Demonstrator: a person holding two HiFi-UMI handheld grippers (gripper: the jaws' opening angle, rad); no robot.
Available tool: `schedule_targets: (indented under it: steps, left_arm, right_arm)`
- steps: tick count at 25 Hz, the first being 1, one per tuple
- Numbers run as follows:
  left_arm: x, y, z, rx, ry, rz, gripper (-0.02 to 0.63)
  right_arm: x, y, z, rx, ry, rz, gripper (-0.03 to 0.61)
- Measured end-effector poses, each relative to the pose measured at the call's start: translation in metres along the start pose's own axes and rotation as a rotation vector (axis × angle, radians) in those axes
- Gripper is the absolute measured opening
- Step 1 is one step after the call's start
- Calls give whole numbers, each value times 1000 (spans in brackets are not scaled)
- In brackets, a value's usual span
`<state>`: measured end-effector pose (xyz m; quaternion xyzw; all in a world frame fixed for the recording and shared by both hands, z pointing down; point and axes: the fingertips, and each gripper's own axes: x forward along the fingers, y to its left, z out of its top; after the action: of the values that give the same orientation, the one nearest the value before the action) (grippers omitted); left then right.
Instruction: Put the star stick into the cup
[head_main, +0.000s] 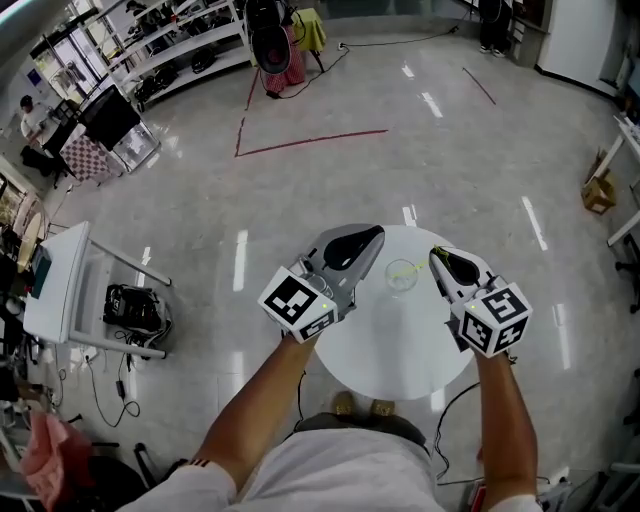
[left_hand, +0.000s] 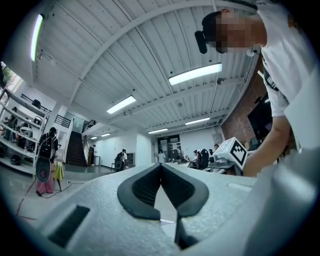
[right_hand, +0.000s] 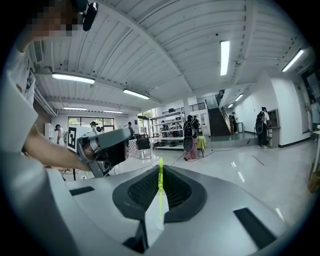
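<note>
A clear cup (head_main: 402, 276) stands on the round white table (head_main: 390, 350), near its far edge. My right gripper (head_main: 437, 254) hovers just right of the cup, shut on a thin yellow-green stick (right_hand: 160, 186) that runs along the seam of its jaws; no star end shows. The left gripper (head_main: 374, 234) hangs just left of the cup, its jaws shut with nothing between them (left_hand: 161, 166). Both grippers point away from me and slightly upward, so neither gripper view shows the cup. In the right gripper view the left gripper (right_hand: 106, 145) shows at the left.
The table is small, with shiny grey floor (head_main: 300, 200) all round it. A white cart (head_main: 62, 285) and a black bag (head_main: 135, 310) stand to the left. Red tape lines (head_main: 310, 138) mark the floor farther off. Shelves and people are far away.
</note>
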<state>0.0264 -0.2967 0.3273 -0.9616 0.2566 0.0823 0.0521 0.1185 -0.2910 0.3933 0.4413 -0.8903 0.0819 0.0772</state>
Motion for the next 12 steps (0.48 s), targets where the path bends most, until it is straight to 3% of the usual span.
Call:
schedule_targets:
  steps: [12]
  left_arm:
    - [8, 4, -18, -18, 29, 16, 15]
  right_arm:
    - [30, -10, -41, 21, 104, 37, 23]
